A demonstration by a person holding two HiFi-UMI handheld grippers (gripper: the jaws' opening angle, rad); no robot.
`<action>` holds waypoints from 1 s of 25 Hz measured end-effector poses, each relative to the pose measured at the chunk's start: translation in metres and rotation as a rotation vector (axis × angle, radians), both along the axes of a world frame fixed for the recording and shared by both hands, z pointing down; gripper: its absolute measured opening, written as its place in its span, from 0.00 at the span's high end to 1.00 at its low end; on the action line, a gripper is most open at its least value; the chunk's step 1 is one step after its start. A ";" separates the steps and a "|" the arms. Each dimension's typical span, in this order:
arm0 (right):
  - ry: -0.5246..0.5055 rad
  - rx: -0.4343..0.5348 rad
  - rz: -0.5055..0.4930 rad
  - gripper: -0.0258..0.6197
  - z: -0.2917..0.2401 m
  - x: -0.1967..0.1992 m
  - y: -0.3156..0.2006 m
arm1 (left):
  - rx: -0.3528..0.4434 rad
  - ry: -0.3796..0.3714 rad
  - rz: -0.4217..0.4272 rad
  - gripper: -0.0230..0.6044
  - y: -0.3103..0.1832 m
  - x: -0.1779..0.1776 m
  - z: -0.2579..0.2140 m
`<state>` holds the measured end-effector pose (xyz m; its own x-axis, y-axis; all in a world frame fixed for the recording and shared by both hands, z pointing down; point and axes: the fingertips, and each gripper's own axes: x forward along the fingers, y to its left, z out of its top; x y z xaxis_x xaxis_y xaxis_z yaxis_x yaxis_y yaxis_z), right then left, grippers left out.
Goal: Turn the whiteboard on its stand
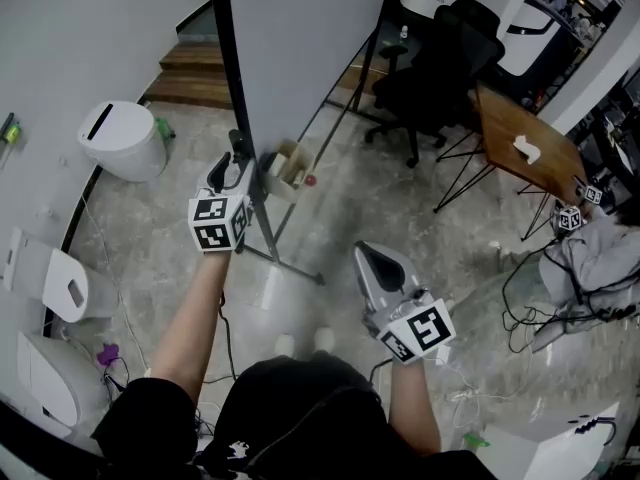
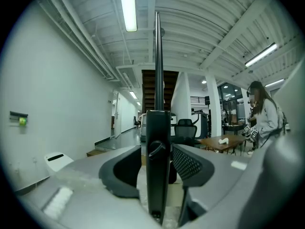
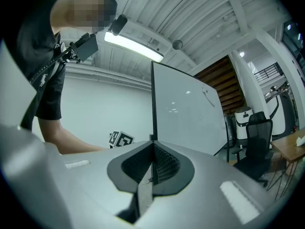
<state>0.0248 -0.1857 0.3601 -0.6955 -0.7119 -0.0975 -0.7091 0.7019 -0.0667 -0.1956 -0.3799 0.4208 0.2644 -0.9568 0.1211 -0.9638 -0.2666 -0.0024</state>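
Observation:
The whiteboard (image 1: 300,38) stands upright on its stand, its black side frame (image 1: 228,58) running down to my left gripper (image 1: 236,158). In the left gripper view that black frame post (image 2: 157,142), with a small knob on it, stands between the jaws of the left gripper (image 2: 157,168). The pads sit close on either side and do not visibly press on it. My right gripper (image 1: 368,258) hangs lower and to the right, away from the board, shut and empty. In the right gripper view the whiteboard (image 3: 186,113) rises beyond the closed right gripper (image 3: 153,149).
A white bin (image 1: 125,140) stands to the left. A black office chair (image 1: 435,68) and a wooden table (image 1: 525,143) are behind the board to the right. The stand's leg (image 1: 275,248) crosses the floor; cables (image 1: 560,288) lie at the right. A person (image 2: 262,116) stands far right.

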 end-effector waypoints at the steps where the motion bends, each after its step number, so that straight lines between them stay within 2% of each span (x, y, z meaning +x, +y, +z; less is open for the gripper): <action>1: -0.001 0.002 0.000 0.95 0.000 0.000 0.001 | 0.004 0.000 -0.001 0.62 0.004 -0.001 -0.002; 7: -0.007 0.013 0.000 0.95 -0.001 0.001 0.007 | 0.026 0.009 0.001 0.62 0.038 0.001 -0.009; 12: -0.007 0.018 0.002 0.95 -0.003 0.008 0.008 | 0.040 0.016 0.039 0.63 0.072 0.020 -0.018; 16: -0.004 0.021 0.011 0.95 -0.003 0.013 0.009 | 0.063 0.051 0.111 0.67 0.097 0.048 -0.028; 20: -0.004 0.021 0.024 0.95 -0.004 0.016 0.010 | 0.053 0.079 0.194 0.72 0.117 0.082 -0.025; 25: 0.008 0.028 0.039 0.95 -0.003 0.018 0.017 | 0.056 0.114 0.257 0.77 0.141 0.109 -0.032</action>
<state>0.0431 -0.1685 0.3574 -0.6682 -0.7355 -0.1119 -0.7363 0.6753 -0.0419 -0.0865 -0.2393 0.3890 0.5081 -0.8610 0.0252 -0.8595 -0.5048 0.0802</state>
